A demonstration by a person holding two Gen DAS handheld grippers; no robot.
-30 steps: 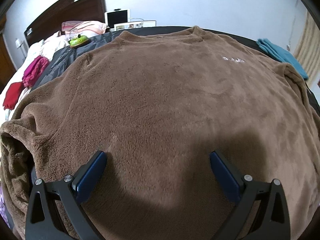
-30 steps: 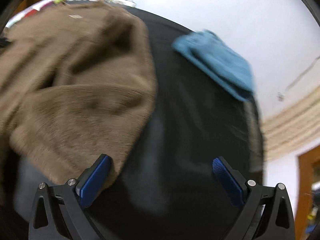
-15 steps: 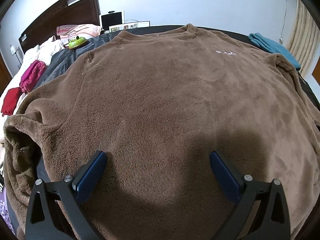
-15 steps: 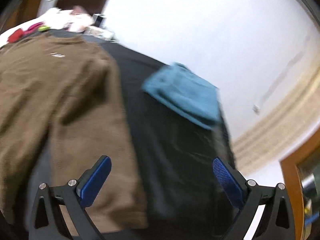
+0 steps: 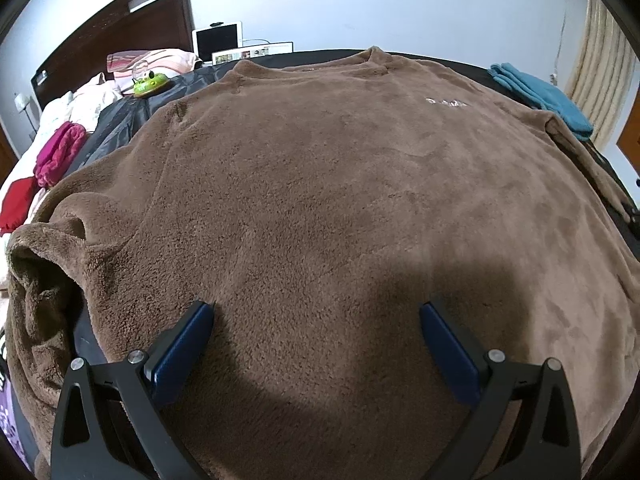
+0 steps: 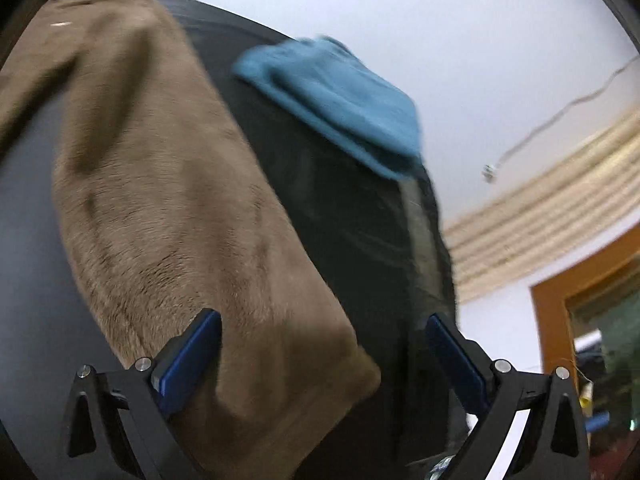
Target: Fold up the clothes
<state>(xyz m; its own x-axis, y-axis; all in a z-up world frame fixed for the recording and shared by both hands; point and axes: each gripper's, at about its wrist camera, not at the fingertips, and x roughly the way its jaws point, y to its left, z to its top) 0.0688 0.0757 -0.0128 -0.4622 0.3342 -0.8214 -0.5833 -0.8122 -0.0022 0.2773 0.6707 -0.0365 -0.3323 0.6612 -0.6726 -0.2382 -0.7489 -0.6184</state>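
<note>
Your left gripper point(image 5: 316, 320) is spread wide w/ nothing between the fingers, low over the brown fleece sweater point(image 5: 320, 184), which lies flat across the dark bed cover point(image 5: 120, 120). Your right gripper point(image 6: 320, 336) is also spread & empty, over the sweater's sleeve point(image 6: 192, 216); folded teal cloth point(image 6: 340, 100) sits beyond on the cover.
</note>
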